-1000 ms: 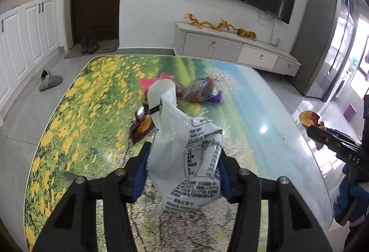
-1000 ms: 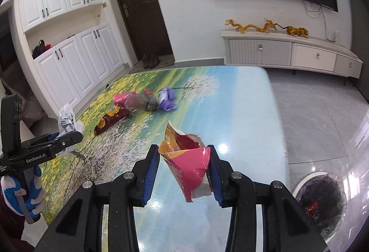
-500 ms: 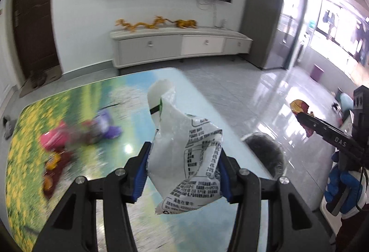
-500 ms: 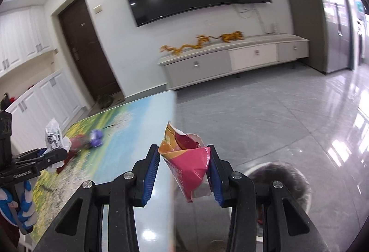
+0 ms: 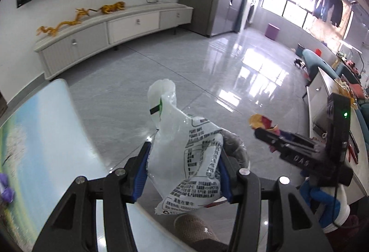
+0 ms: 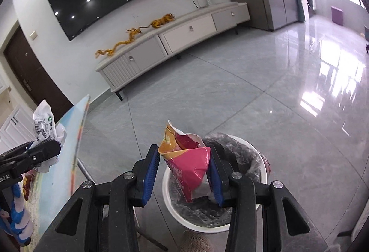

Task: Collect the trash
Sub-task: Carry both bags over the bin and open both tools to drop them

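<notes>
Right tongs (image 6: 183, 174) are clamped on a crumpled pink-and-orange snack packet (image 6: 189, 162), hanging over the near rim of the lined white bin (image 6: 260, 161) on the floor. Left tongs (image 5: 183, 170) are clamped on a white printed plastic wrapper (image 5: 191, 159); from the left wrist view the bin (image 5: 239, 150) sits mostly hidden behind it, so I cannot tell whether the wrapper is above the opening or short of it.

Risks, my judgement:
- Packet is light and creased; released this near the rim, it may catch the liner edge or drift onto the floor.
- Wrapper may cling to a blue pad (image 5: 141, 173) on opening.
- Both tongs converge on one bin mouth; they could knock each other.

Room: the desk (image 6: 62, 159) corner and its leg stand just beside the bin on the left; a slipper (image 6: 196, 244) lies near its base. Open tiled floor (image 6: 265, 95) lies beyond and to the right.
</notes>
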A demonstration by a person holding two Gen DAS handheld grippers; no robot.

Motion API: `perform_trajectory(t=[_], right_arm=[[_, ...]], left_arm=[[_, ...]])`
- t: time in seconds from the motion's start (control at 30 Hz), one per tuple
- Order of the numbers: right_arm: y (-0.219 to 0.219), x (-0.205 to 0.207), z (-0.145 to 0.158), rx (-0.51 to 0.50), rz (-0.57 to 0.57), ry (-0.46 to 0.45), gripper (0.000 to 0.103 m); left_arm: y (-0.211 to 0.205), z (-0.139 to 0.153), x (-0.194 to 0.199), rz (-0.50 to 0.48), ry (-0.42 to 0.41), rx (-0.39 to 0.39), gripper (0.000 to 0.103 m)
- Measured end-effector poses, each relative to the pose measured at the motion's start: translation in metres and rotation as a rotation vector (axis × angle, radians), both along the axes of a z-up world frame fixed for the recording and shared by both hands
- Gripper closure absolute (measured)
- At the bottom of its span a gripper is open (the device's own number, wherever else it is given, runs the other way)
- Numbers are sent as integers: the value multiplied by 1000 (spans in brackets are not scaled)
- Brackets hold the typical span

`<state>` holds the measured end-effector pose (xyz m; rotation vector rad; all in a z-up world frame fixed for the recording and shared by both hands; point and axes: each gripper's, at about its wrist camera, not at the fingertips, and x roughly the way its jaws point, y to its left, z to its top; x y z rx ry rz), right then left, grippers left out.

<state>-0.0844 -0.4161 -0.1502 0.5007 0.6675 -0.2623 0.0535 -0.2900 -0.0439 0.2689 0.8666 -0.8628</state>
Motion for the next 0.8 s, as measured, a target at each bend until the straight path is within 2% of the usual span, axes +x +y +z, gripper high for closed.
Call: perform_trajectory(t=[0.23, 0.33, 0.47, 0.6, 0.8], right_arm=[[-28, 12, -30, 54, -20, 61, 63], [-36, 12, -38, 71, -32, 74, 61], [-44, 12, -46, 98, -53, 90, 53], [-48, 8, -48, 110, -69, 96, 50], [-52, 5, -41, 108, -91, 90, 49]], left_arm=[[-63, -26, 9, -55, 61, 28, 52], [-76, -33, 15, -64, 92, 25, 52], [-93, -40, 19, -70, 145, 5, 49], [-96, -43, 25, -71, 172, -3, 41], [-97, -40, 29, -57, 181, -19, 40]])
